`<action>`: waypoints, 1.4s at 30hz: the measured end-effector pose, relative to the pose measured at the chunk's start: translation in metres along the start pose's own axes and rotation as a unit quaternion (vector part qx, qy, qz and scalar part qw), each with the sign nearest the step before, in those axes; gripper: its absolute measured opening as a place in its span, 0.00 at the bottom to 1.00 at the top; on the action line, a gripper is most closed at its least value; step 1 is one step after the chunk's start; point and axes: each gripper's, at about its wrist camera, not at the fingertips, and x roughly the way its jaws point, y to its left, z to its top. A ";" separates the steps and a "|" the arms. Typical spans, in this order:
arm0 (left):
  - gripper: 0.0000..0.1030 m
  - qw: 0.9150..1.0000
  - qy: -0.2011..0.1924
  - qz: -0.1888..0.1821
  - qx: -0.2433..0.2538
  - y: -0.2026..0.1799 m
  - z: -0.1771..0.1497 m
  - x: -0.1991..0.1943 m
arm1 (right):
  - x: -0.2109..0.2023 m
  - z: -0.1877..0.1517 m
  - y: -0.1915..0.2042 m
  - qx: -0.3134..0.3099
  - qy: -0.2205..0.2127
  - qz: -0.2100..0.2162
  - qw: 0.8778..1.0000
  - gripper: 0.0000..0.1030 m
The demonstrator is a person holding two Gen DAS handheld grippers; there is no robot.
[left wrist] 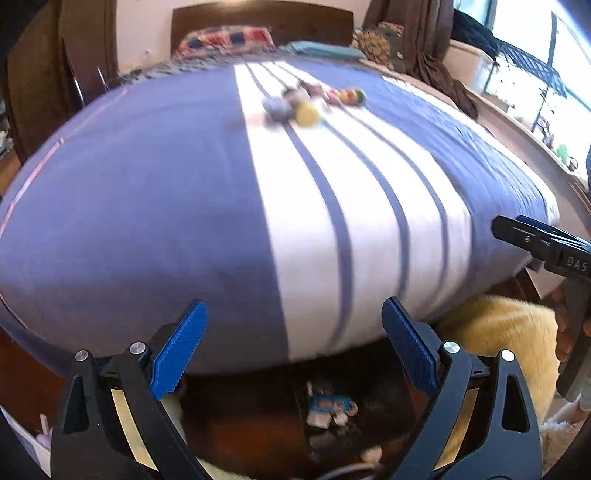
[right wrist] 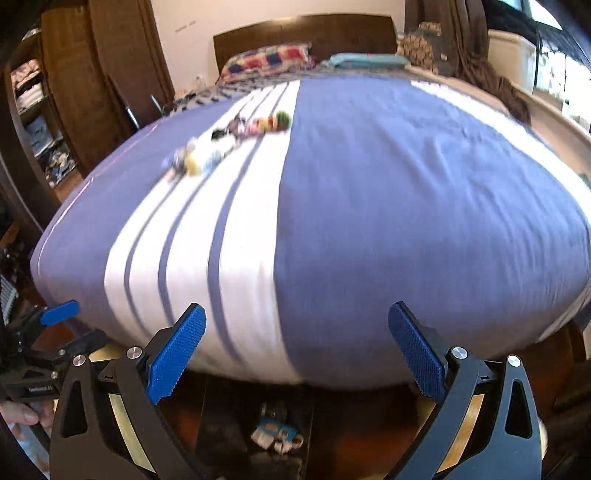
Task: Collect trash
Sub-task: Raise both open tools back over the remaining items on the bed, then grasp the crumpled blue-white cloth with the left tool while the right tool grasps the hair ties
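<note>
The left gripper (left wrist: 293, 349), black-framed with ribbed blue pads, is seen with its jaws spread wide and nothing between them; only the foot edge of the bed and the dark floor are framed by the gap. The right gripper (right wrist: 297, 350), built alike, is likewise held wide apart and empty. Directly below and between each pair of jaws, a dark open bin (left wrist: 325, 432) is seen on the brown floor at the foot of the bed, and crumpled blue-and-white wrappers (left wrist: 330, 408) are lying inside it; the bin's shape cannot be made out fully. A yellow fluffy rug (left wrist: 506, 332) is seen beside it in the left wrist view. Further out, a wide bed covered by a blue sheet with a white band and thin blue stripes (left wrist: 155, 206) fills both views. Far up the white band, near the pillows, a blurred scatter of small coloured trash pieces (left wrist: 314, 101) is lying, well apart from both grippers; the cluster is drawn out in a line roughly across the stripes, a round yellow piece (left wrist: 307, 113) at its nearer end and a green-and-red piece (left wrist: 354, 96) at its farther end. What the single pieces are cannot be told through the blur. Behind them, a chequered red-and-blue pillow (left wrist: 225, 38) is set against a dark wooden headboard (left wrist: 266, 18).
</note>
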 end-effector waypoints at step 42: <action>0.34 1.000 0.005 -0.004 0.012 0.027 0.199 0.159 | 0.207 0.203 0.049 -0.072 0.049 0.063 0.994 0.47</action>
